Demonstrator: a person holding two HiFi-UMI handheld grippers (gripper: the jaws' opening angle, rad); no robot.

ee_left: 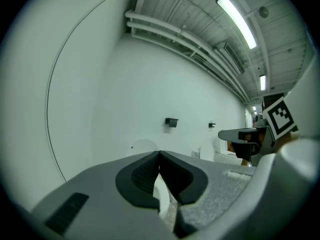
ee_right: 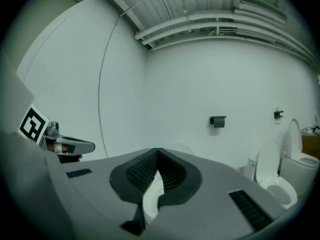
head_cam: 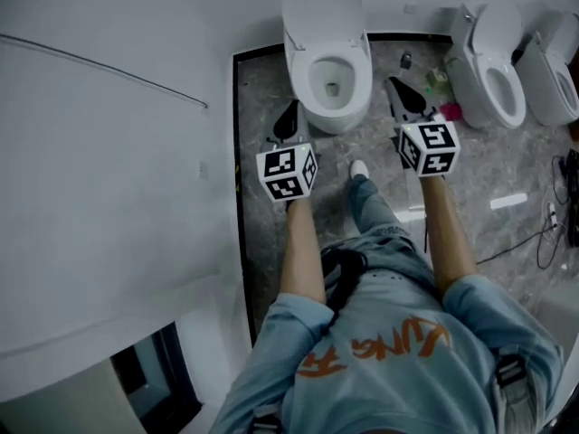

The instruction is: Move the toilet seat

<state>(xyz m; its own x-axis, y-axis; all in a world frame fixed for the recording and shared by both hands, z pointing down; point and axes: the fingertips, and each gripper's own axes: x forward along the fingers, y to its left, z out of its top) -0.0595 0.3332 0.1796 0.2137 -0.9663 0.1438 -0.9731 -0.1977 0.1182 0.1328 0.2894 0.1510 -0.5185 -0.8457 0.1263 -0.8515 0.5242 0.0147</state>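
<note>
Grey floor (head_cam: 262, 89) at upper centre bears the toilet (head_cam: 327, 61); the left hand-held gripper (head_cam: 289, 117) and right hand-held gripper (head_cam: 405, 95), both closed and empty, flank it, probably lined up for its seat (head_cam: 303, 72).

the toilet (head_cam: 327, 70) stands against the wall (head_cam: 181, 25), two more toilets (head_cam: 496, 66) to its right.

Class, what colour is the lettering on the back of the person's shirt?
Orange lettering, clearest in the head view.
</note>
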